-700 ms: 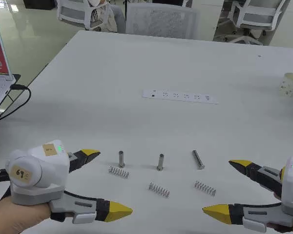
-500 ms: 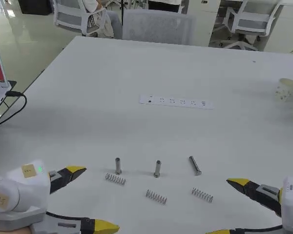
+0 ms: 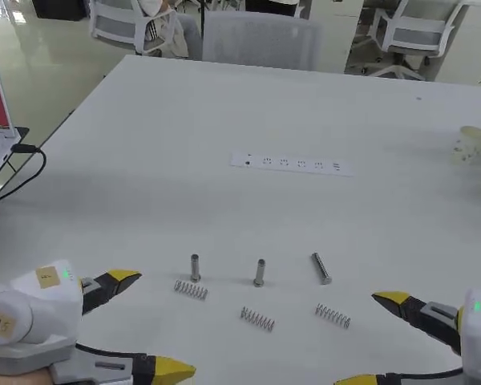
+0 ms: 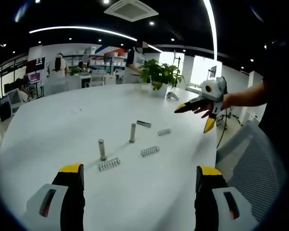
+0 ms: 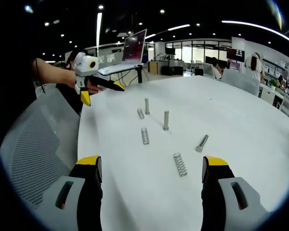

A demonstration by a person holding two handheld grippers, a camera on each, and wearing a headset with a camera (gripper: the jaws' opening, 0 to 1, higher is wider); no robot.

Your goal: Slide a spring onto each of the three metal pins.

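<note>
Three springs [image 3: 257,318] lie loose; our left claw [image 3: 158,322] and right claw [image 3: 359,339] gape empty, and a clumsy pinch could roll one away.

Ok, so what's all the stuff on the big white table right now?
White table: one, white, under everything.
Silver metal pins: three, silver, in a row near the front; left and middle stand upright, right lies on its side.
Wire coil springs: three, silver, lying flat, one in front of each pin.
White power strip: one, white, mid-table.
Paper cup: one, whitish, right edge.
Black cable: one, black, by the left edge.
Mesh office chairs: several, grey-white, beyond the far end.
Left gripper: one, grey with yellow tips, bottom left, open, empty.
Right gripper: one, same colours, bottom right, open, empty.
</note>
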